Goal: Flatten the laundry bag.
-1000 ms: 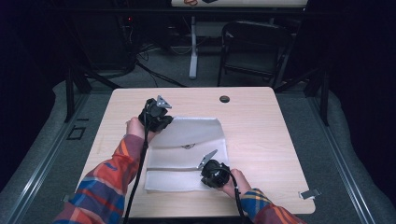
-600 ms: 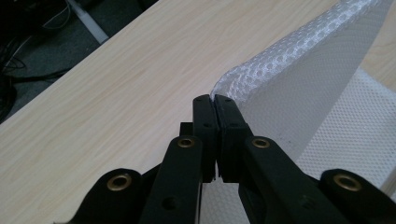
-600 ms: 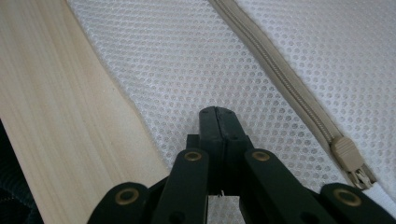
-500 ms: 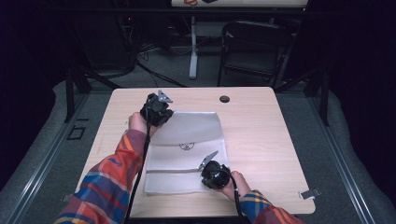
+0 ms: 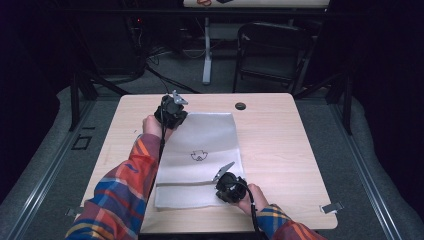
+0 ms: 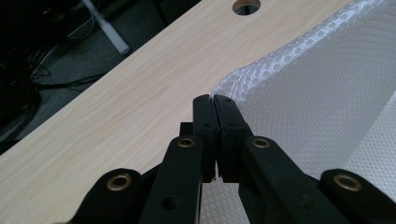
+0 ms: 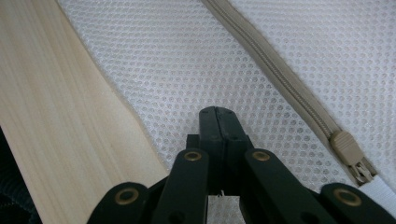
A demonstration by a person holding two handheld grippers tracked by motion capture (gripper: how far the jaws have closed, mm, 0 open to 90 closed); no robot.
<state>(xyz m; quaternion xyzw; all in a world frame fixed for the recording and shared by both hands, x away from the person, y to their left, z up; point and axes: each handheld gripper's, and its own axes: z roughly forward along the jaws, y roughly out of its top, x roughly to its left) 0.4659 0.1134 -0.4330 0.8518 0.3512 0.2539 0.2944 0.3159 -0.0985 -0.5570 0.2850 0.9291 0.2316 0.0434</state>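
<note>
A white mesh bag (image 5: 200, 140) lies flat on the wooden table (image 5: 280, 150), with a small dark emblem (image 5: 198, 156) at its middle. A beige zipper (image 7: 280, 79) runs across its near end, the pull (image 7: 349, 149) at the right. My left gripper (image 5: 179, 116) is at the bag's far left corner, jaws shut on the lifted mesh corner (image 6: 229, 81). The right gripper (image 5: 220, 189) is shut. Its tips (image 7: 217, 114) rest on top of the flat mesh bag (image 7: 187, 70), between the zipper and the near edge, and no fabric shows between them.
A round cable hole (image 5: 240, 106) sits near the table's far edge, right of the left gripper. Bare wood stretches to the right of the bag. A metal clip (image 5: 332, 206) sticks out at the near right corner. A black chair (image 5: 270, 45) stands beyond the table.
The left gripper has moved toward the far edge with the bag's corner, stretching the bag out longer and flatter. The right gripper has stayed in place.
</note>
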